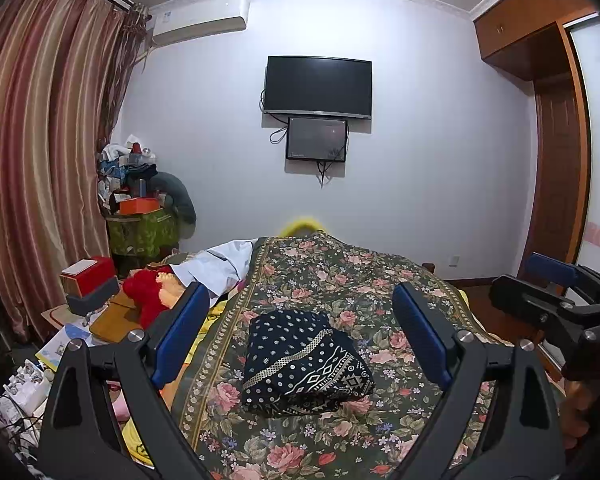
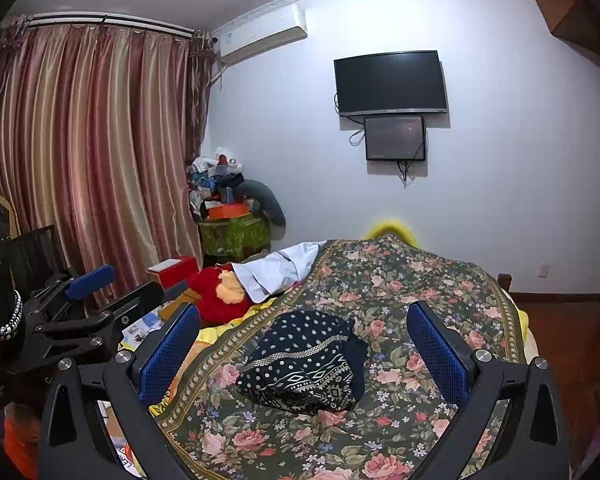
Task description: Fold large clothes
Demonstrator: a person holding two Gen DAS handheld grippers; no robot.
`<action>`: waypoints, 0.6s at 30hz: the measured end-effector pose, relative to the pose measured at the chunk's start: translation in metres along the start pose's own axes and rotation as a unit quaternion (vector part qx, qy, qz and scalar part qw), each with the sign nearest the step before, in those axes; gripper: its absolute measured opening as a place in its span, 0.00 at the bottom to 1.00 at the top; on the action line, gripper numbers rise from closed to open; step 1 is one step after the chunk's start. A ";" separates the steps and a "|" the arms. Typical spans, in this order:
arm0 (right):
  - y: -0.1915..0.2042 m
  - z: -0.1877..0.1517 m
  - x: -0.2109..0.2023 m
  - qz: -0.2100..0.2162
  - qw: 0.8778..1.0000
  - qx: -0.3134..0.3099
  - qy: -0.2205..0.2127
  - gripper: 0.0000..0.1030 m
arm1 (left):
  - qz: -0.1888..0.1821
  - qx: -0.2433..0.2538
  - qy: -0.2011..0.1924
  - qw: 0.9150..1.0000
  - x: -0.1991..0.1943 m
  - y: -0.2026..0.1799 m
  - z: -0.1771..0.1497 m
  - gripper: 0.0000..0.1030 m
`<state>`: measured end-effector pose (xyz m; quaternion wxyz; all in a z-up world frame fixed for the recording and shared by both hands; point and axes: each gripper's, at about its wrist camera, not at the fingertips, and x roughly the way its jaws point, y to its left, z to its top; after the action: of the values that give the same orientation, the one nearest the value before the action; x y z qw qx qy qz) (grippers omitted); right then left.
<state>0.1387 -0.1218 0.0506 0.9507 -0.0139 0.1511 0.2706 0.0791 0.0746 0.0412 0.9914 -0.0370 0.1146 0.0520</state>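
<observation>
A: Right gripper point(image 2: 303, 344)?
B: Jaws spread wide, nothing between its 2 blue pads point(image 2: 168, 354). Folded navy patterned garment point(image 2: 302, 364) lies on the floral bedspread point(image 2: 400, 280). Left gripper point(image 2: 96, 292) at frame left, also spread.

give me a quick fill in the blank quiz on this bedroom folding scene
1. The folded navy patterned garment lies on the ____ bedspread.
2. The left gripper and the right gripper are both ____.
3. The red plush toy is partly covered by a ____ cloth.
4. The smaller screen hangs ____ the television.

Missing words: floral; open; white; below
</observation>
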 end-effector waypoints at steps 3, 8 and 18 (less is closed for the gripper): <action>0.000 -0.001 0.000 -0.001 1.000 -0.001 -0.001 1.00 | -0.001 -0.001 0.000 1.000 0.001 0.000 0.000 0.91; -0.001 -0.001 0.000 0.001 1.000 -0.001 0.000 1.00 | -0.002 -0.001 0.000 1.000 0.001 0.001 0.000 0.91; -0.001 0.000 0.000 0.001 1.000 -0.001 -0.001 1.00 | -0.004 -0.005 0.000 1.000 0.001 0.000 -0.002 0.91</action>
<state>0.1389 -0.1227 0.0503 0.9507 -0.0143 0.1494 0.2715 0.0795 0.0744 0.0390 0.9914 -0.0419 0.1139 0.0484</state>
